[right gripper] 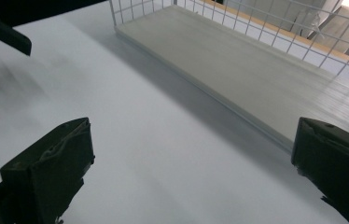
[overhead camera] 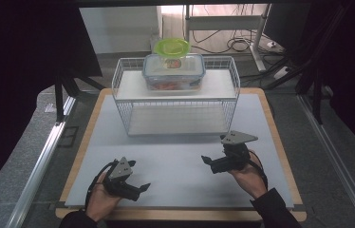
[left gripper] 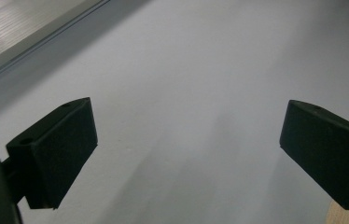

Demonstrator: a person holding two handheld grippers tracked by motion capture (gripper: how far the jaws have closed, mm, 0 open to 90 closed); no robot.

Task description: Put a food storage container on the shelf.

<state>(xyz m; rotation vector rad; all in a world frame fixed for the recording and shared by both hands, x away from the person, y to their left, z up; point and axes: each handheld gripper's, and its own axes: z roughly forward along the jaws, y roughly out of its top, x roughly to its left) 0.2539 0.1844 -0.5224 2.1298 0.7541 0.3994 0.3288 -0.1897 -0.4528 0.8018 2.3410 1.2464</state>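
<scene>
Claws both sit released over the grey worktop, jaws spread with nothing between them: my left claw near the front edge, my right claw further forward, just short of the wire rack. On the rack's upper shelf I see a clear box, a green lid resting on top.

Container on rack top shelf; bowl behind it.
</scene>
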